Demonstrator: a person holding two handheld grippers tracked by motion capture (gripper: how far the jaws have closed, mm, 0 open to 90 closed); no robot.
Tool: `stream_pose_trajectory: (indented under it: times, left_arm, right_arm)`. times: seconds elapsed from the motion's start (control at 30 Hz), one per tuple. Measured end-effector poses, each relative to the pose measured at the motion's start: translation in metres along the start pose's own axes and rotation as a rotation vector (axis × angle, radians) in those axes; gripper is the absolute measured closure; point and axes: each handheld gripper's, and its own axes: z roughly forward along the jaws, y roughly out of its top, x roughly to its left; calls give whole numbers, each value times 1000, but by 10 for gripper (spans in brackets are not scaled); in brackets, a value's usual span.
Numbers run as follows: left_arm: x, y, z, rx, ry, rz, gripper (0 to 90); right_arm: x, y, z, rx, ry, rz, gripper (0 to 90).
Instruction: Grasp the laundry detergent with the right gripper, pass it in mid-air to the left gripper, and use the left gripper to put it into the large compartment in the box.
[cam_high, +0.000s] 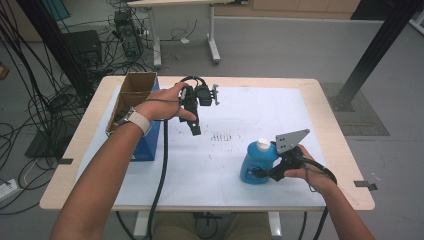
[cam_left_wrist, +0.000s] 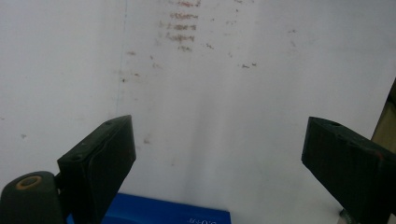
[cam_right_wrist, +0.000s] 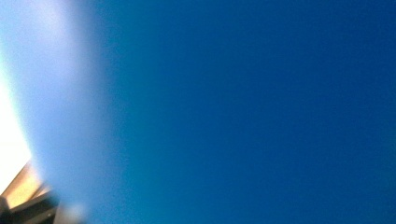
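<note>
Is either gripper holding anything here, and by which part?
The right gripper sits at the lower body of the blue plastic bottle with a white cap; a firm grip cannot be confirmed. The left gripper is open and empty.

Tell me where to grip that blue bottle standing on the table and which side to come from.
Grip the blue bottle across its wide lower body, coming in level from its right side, where the right gripper already sits. It stands upright, and the neck under the white cap looks narrow and probably less steady to hold.
</note>
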Motion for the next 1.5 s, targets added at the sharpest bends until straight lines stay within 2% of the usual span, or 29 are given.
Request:
stream_pose_trajectory:
  times: [0.63,0.83,1.5]
  left_arm:
    - [0,0,0,3,-2,-2,103]
    - [0,0,0,4,-2,-4,104]
    - [-1,1,1,1,-5,2,107]
  right_arm:
    - [0,-3,2,-19,7,2,366]
    - [0,-3,2,-29,18,-6,419]
    - [1,-4,2,-36,18,-18,426]
